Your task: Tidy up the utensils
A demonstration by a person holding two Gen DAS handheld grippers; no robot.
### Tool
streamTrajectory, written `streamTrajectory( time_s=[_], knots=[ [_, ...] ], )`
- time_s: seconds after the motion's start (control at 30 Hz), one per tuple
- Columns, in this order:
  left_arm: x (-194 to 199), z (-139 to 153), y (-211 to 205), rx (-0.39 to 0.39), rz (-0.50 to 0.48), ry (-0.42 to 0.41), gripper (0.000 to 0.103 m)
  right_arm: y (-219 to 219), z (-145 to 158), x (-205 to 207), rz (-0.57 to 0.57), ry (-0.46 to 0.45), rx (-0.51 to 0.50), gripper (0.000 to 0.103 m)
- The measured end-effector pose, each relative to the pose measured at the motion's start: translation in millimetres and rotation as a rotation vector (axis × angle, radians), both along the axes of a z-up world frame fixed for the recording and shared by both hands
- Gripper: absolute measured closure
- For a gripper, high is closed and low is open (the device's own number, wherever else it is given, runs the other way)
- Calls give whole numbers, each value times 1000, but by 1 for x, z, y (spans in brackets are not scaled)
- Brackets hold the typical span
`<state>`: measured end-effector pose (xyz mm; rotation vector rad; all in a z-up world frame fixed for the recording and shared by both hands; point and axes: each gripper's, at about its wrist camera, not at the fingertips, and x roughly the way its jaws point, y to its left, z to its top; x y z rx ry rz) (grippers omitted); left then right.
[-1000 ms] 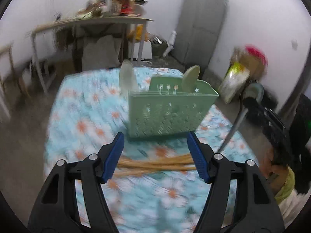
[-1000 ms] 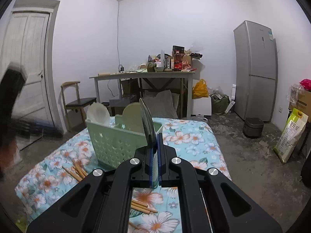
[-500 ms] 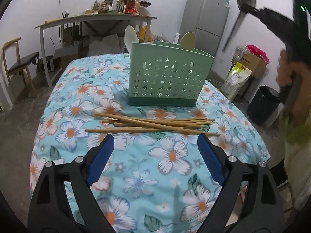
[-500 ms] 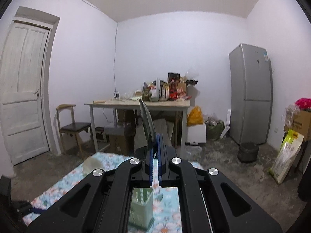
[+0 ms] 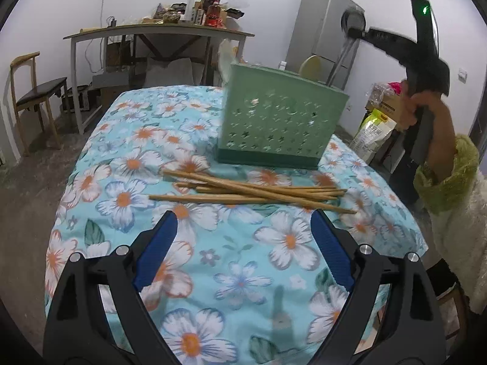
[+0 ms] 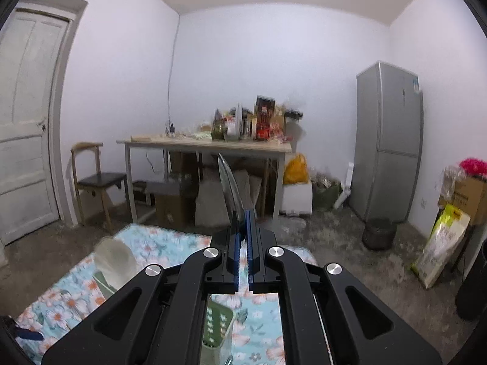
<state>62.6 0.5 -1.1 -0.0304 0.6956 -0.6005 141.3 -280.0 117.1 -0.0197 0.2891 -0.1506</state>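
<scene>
- Left wrist view: the left tongs [image 5: 242, 237] stand wide apart, low over the flowered tablecloth [image 5: 231, 261], with nothing between the blue pads [image 5: 155, 248].
- Just beyond the pad tips a loose bundle of wooden chopsticks [image 5: 252, 190] lies flat on the cloth, crossing one another, tips toward the right edge of the table.
- Behind the chopsticks, and close to them, stands the green perforated utensil basket [image 5: 280, 121], upright. A pale green rounded utensil head [image 5: 310, 67] and a whitish one [image 5: 226, 57] stick up above its rim.
- Up at the right, a hand [image 5: 423, 106] in a green fuzzy sleeve [image 5: 447, 176] holds the right tongs [image 5: 354, 32] high over the basket's right end. They are closed on a metal ladle [image 5: 345, 51], bowl up, handle slanting down toward the basket.
- Right wrist view: the right tongs are pinched narrow on the ladle's handle; the ladle's bowl [image 6: 229, 188] shows edge-on, rising above the fingertips.
- Below, through the frame of the tongs, part of the green basket [image 6: 217, 325] shows, and a whitish utensil head [image 6: 114, 261] rises at its left. The flowered cloth [image 6: 61, 301] lies under both.
- Farther off stand a cluttered side table [image 6: 210, 146], a chair [image 6: 94, 182], a door [image 6: 27, 121] and a grey fridge [image 6: 386, 146].
</scene>
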Motion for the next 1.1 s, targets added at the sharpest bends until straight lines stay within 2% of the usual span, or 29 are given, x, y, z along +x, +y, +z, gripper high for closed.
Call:
streamTrajectory(
  time_s=[0.13,0.27,0.33,0.47,0.53,0.7,0.8,0.93,1.1],
  knots=[
    [8,-5,12,-23,29,33,18,-1,-31,12,35,111,58,98],
    [12,-5,19,-41,48,39,18,-4,-47,9,47,166,99,94],
    [13,-5,21,-48,54,41,18,-7,-50,2,53,171,112,76],
    [13,-6,25,-73,60,61,18,-6,-47,-14,68,161,112,60],
    [13,-7,25,-80,64,69,18,-6,-43,-26,72,146,121,56],
    [10,-6,26,-91,75,82,18,-10,-36,-64,76,109,188,54],
    [9,-6,27,-100,81,83,18,-5,-44,-87,91,117,230,53],
    [10,-7,27,-97,81,94,18,10,-74,-106,102,200,261,51],
    [20,-12,27,-128,95,162,18,23,-128,-123,121,347,338,51]
  ],
)
